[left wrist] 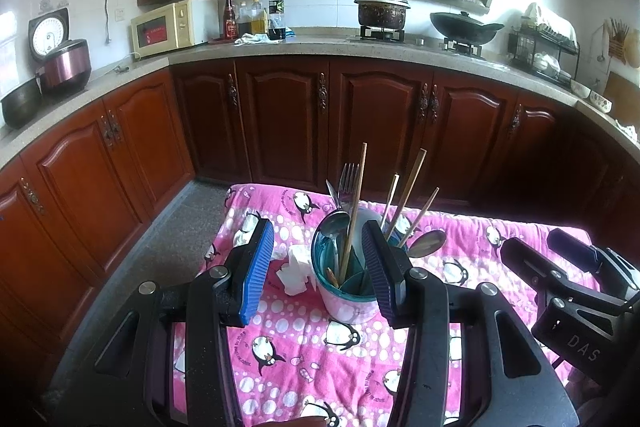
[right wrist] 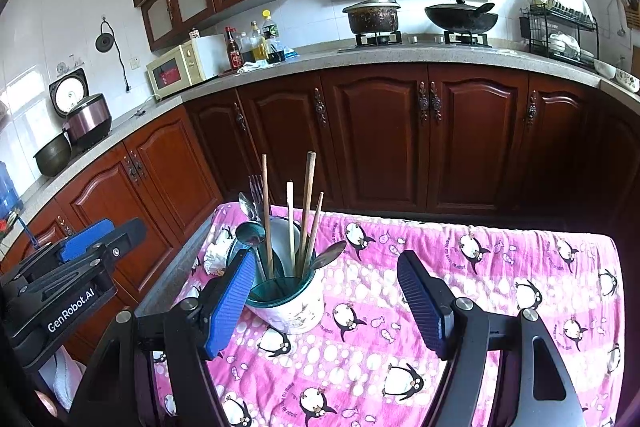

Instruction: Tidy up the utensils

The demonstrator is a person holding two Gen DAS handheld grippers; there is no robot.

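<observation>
A table draped with a pink penguin-print cloth (right wrist: 460,291) is seen in front of dark wooden kitchen cabinets (right wrist: 472,135), under a stone counter on which a microwave (left wrist: 168,27), bottles and two pots on a hob are set. On the cloth, toward its far left part, a white utensil holder (right wrist: 290,307) with a teal inner rim is stood upright. Wooden chopsticks (left wrist: 354,211) are held in it, leaning at slightly different angles, along with a fork (left wrist: 347,179) and spoons (right wrist: 250,233) whose bowls are turned upward; one spoon bowl is hung out over the holder's right side. A crumpled white tissue (left wrist: 294,271) is laid on the cloth just beside the holder, on its left. The left gripper (left wrist: 320,267) is kept with its jaws wide apart and nothing gripped; in its own view the holder is framed between the two fingers, closer to the right-hand one, which overlaps the holder's rim, though contact cannot be told. The right gripper (right wrist: 324,295) is likewise spread apart and empty; the holder is placed just beside the inner face of its left-hand finger, well apart from the other finger, which is poised over bare cloth.
</observation>
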